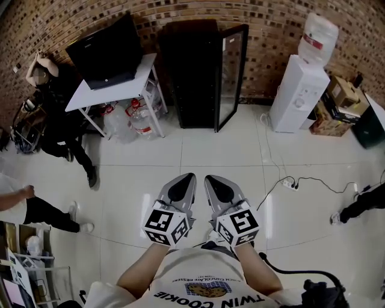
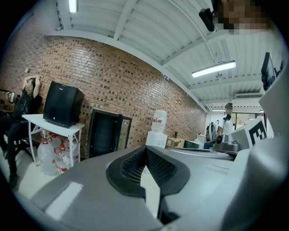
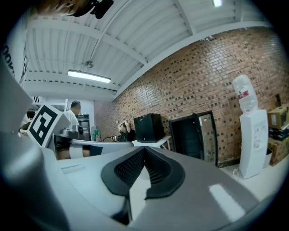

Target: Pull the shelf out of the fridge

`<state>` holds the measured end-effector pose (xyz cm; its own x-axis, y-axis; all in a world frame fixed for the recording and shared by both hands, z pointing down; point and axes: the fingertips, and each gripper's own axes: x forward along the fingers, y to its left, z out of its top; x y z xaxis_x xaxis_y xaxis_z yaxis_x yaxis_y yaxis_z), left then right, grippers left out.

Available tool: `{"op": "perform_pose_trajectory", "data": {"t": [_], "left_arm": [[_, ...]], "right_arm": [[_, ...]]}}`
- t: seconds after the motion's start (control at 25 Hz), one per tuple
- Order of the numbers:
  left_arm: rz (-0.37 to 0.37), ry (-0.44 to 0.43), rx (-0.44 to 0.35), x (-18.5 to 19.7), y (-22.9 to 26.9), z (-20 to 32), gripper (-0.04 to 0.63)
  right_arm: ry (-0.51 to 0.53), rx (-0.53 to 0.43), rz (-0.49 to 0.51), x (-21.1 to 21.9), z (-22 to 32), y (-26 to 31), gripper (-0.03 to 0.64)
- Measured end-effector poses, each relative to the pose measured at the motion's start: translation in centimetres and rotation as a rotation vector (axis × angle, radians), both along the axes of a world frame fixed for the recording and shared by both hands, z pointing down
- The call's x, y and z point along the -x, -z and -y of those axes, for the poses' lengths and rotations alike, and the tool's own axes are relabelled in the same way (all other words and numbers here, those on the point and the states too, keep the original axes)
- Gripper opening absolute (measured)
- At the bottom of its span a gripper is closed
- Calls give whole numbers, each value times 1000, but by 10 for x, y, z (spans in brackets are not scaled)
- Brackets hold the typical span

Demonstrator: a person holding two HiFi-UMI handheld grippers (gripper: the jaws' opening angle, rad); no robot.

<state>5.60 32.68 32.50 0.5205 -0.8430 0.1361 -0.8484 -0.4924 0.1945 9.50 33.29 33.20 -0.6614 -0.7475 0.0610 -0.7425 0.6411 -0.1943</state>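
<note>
We stand in a brick-walled workroom, part lab, part office.
We see a bare brick wall (image 1: 180, 12), glossy white floor tiles (image 1: 198, 156) and a ribbed white ceiling (image 2: 149, 31) with tube lights (image 2: 213, 68). Along the wall stand a white table (image 1: 105, 93) with a black box (image 1: 108, 54) on it and water jugs (image 1: 139, 117) beneath, a tall black fridge (image 1: 195, 72) with its glass door open, a water dispenser (image 1: 299, 90) and cardboard boxes (image 1: 340, 93). A power strip (image 1: 290, 183) lies on the floor, and a person (image 1: 57, 114) sits beside the table.
</note>
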Motion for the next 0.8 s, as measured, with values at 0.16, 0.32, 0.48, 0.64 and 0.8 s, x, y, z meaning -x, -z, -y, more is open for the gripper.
{"op": "perform_pose_trajectory", "data": {"t": [0.16, 0.32, 0.48, 0.64, 0.8], "left_arm": [[3, -12, 7, -11, -3, 26, -15], [14, -22, 17, -22, -9, 46, -15], [2, -17, 13, -26, -14, 72, -15], [-11, -12, 15, -16, -23, 105, -15], [-42, -5, 27, 1, -34, 152, -15]], "right_arm": [[-25, -5, 8, -14, 26, -3, -5], [-41, -9, 9, -26, 44, -5, -5], [-37, 5, -3, -28, 66, -13, -5], [-23, 11, -19, -18, 100, -20, -5], [-19, 13, -46, -1, 151, -27, -5]]}}
